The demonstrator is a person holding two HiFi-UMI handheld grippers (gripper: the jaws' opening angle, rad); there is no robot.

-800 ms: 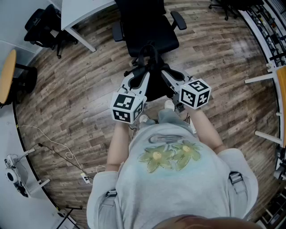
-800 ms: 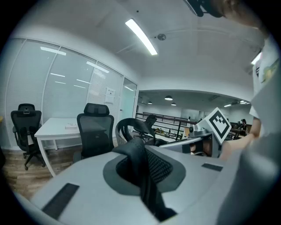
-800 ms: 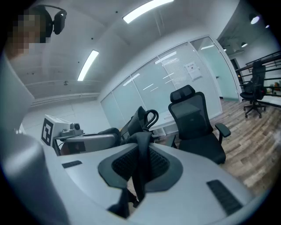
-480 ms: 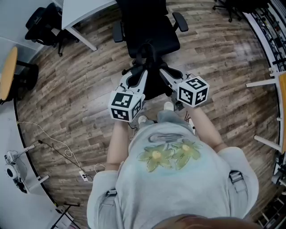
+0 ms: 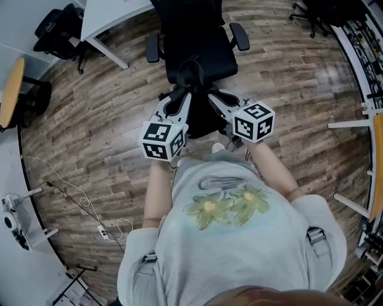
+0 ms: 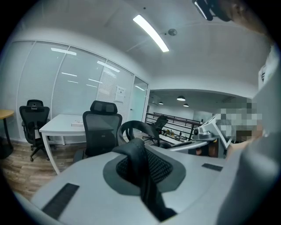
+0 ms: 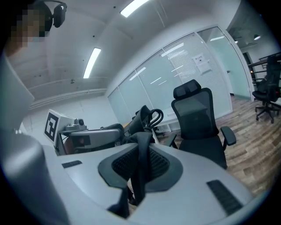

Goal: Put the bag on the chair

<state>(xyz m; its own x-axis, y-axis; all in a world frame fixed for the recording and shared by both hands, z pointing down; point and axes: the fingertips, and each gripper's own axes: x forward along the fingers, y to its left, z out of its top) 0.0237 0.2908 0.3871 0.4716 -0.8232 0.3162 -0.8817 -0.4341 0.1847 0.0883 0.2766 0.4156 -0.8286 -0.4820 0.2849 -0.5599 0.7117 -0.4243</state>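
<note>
A black bag (image 5: pixel 201 115) hangs between my two grippers, above the wooden floor and just in front of the black office chair (image 5: pixel 200 51). My left gripper (image 5: pixel 179 100) is shut on a black strap (image 6: pixel 142 176) of the bag; its looped top handle (image 6: pixel 134 128) rises beyond the jaws. My right gripper (image 5: pixel 213 100) is shut on another strap (image 7: pixel 141 169), with the bag's top (image 7: pixel 147 115) just past it. The chair shows behind the bag in the left gripper view (image 6: pixel 102 132) and to the right in the right gripper view (image 7: pixel 199 121). Its seat is bare.
A white desk (image 5: pixel 111 12) stands at the back left with another black chair (image 5: pixel 57 30) beside it. A round wooden table edge (image 5: pixel 11 95) is at far left. Cables (image 5: pixel 78 203) and a stand (image 5: pixel 18 227) lie at lower left. Shelving (image 5: pixel 365 54) lines the right.
Both grippers and the bag have moved a little forward, closer to the chair. The grips on the straps are unchanged.
</note>
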